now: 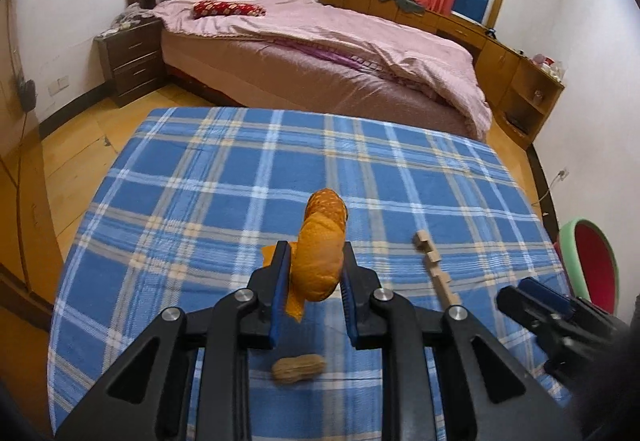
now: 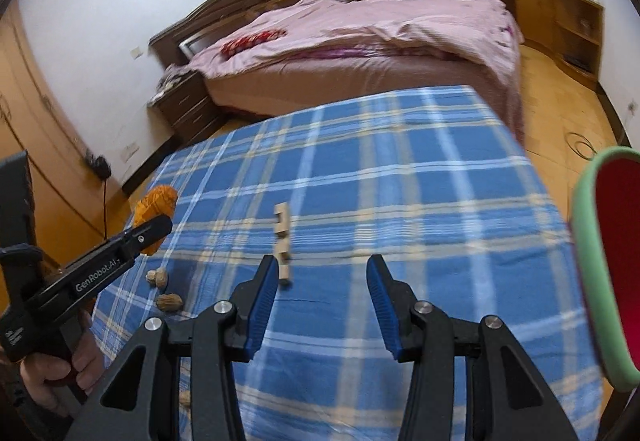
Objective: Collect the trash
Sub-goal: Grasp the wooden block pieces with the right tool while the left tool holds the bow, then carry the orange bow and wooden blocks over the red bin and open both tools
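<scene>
The left gripper [image 1: 314, 273] is clamping its ribbed blue pads [image 1: 280, 281] on a curl of orange peel [image 1: 320, 249], dimpled on the outside and paler on the torn strip hanging below the jaws. The peel is riding clear above the table, rising beyond the black fingers. Directly under this gripper a tan peanut shell [image 1: 299, 369], pinched at the waist and roughly netted, is lying on the tablecloth [image 1: 200, 181], a blue cotton plaid crossed with white and pale yellow lines.

The right gripper [image 2: 322, 301] is standing with its jaws apart and nothing between them, hovering over bare cloth. Just ahead of its left finger a notched wooden stick [image 2: 282, 241], pale and square-cut like a row of small blocks, is lying flat on the plaid. Further left, near the table's edge, two more shells [image 2: 157, 277] and a single one [image 2: 169, 301] are sitting close together; a person's hand [image 2: 52, 377] is gripping the left tool's black handle beside them.

At the table's right side a round bin with a soft green rim [image 2: 592, 281] and a red inside is showing only in part. Beyond the table a bed [image 1: 320, 53] is lying under a rumpled pink quilt, with a dark carved wooden headboard.
</scene>
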Demonstrator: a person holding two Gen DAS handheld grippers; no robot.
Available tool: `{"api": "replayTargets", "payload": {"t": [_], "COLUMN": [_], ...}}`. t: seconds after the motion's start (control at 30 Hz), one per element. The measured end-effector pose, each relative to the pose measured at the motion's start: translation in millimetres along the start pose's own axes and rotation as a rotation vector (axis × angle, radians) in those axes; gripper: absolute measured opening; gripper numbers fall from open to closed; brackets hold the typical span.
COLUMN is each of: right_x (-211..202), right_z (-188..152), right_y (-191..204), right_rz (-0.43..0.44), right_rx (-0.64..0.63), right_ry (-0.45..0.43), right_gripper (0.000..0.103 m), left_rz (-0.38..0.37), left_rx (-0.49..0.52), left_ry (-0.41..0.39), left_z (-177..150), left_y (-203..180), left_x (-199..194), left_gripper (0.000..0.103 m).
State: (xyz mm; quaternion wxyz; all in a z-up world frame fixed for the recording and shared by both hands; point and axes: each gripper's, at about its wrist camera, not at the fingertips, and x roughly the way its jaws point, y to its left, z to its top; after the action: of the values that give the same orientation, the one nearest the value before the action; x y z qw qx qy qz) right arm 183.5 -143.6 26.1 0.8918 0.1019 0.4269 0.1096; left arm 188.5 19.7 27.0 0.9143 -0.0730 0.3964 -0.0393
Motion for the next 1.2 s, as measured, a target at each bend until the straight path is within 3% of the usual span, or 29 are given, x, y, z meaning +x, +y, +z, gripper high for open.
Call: {"api": "replayTargets", "payload": {"t": [0.4, 0.5, 0.53, 0.57, 0.8, 1.2], "right_x": [43.6, 45.3, 45.9, 46.9, 34.0, -35.5], "right_z": [-5.4, -6.5, -6.9, -6.5, -6.5, -17.9], "right_y": [25.8, 28.7, 28.7, 27.7, 23.2, 0.2], "right_rz": [-0.017, -0.039, -0.049, -0.053, -0.028, -0.018], "right_rx": [-0.084, -0.107, -0.111, -0.112, -0.104, -0.045], "right_ry": [0.088, 0.077, 0.075, 0.075, 0.063, -0.04], "right_gripper": [0.035, 0.025, 0.016, 0.013, 0.013, 0.013], "left_rz": [-0.007, -0.011, -0.011, -0.012, -0.023, -0.078], "left_rx": [-0.04, -0.042, -0.041, -0.042, -0.032, 0.036], "left_ry": [0.024, 0.025, 0.025, 0.024, 0.006, -0.036], "left_z": [-3.5, -3.9, -3.9, -4.0, -2.7, -5.8], "left_y": [14.7, 15.0, 15.0, 14.8, 7.9, -33.8], "left_x": [9.2, 9.5, 9.3, 8.8, -1.1, -31.9], "left_gripper": [0.023, 0.023, 0.023, 0.023, 0.023, 0.023]}}
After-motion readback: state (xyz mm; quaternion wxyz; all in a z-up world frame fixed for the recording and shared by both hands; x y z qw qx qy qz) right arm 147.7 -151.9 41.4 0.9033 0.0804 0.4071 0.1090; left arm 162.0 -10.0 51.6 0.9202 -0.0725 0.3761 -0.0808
